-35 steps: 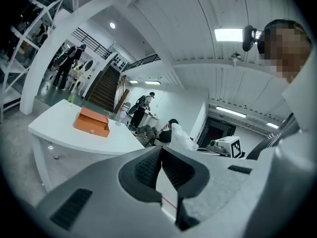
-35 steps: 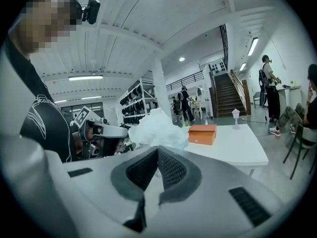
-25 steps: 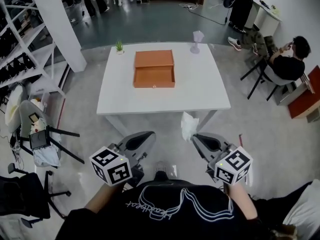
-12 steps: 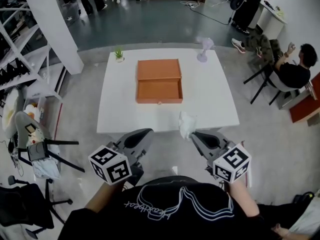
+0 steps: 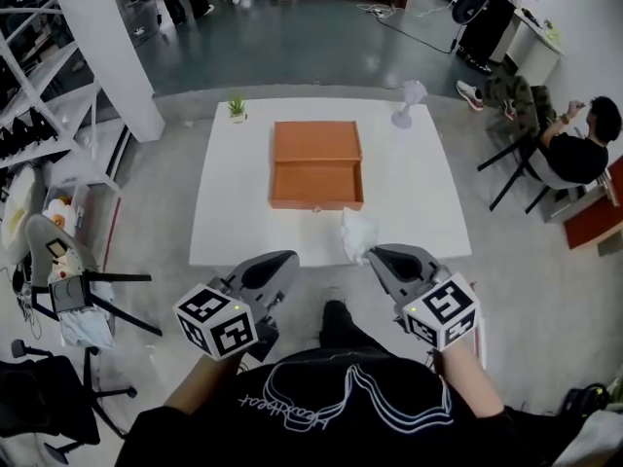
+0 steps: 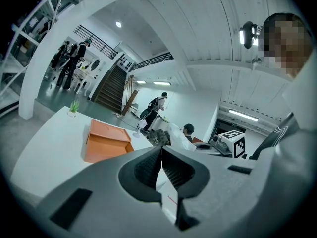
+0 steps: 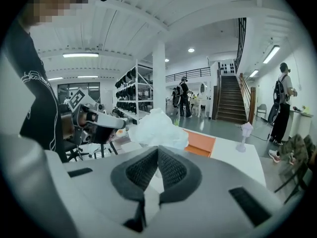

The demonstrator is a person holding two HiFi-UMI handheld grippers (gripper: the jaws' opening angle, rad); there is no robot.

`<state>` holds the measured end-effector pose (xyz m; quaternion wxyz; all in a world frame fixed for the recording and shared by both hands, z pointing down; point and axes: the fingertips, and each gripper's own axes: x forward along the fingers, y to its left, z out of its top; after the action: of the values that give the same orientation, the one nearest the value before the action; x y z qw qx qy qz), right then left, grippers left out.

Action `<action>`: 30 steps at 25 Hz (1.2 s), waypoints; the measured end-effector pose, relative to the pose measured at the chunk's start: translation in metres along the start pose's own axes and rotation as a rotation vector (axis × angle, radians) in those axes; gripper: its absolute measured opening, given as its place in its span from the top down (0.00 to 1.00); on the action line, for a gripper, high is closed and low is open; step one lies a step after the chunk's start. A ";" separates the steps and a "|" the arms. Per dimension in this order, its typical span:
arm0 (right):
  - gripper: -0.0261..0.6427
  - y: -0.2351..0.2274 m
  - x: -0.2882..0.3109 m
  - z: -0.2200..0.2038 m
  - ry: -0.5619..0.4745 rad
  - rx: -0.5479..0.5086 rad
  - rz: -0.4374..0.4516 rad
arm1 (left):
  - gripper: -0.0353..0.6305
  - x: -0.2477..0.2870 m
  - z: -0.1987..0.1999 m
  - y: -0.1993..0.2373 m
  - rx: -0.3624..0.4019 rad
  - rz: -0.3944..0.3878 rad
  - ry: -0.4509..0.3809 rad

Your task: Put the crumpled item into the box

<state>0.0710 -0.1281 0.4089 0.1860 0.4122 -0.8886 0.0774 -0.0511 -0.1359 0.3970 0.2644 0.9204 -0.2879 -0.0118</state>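
A crumpled white paper (image 5: 357, 234) sticks up from my right gripper (image 5: 374, 255), whose jaws are shut on its lower edge; in the right gripper view the paper (image 7: 157, 131) bulges just above the closed pads. The orange box (image 5: 316, 165) lies open on the white table (image 5: 419, 202), lid folded back away from me, a little beyond and left of the paper. My left gripper (image 5: 284, 264) hovers at the table's near edge, jaws shut with nothing between them (image 6: 161, 152). The box (image 6: 105, 141) appears ahead and left in the left gripper view.
A small potted plant (image 5: 237, 109) and a small white desk fan (image 5: 407, 102) stand at the table's far corners. A dark chair (image 5: 83, 285) is left of me, shelving (image 5: 29, 95) beyond it. A seated person (image 5: 565, 149) is at the right.
I have stepped closer to the table: the box and table edge sit nearer. The right gripper has carried the paper forward, over the table's near edge. The left gripper keeps its pose.
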 end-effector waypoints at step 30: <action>0.95 -0.117 0.203 -0.040 0.365 -0.217 0.197 | 0.94 0.051 0.072 0.129 -0.077 0.270 -0.078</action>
<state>0.0503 -0.3354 0.5238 0.3783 0.2804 -0.8792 0.0723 -0.0888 -0.2877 0.4058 0.2871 0.8613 -0.4185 -0.0231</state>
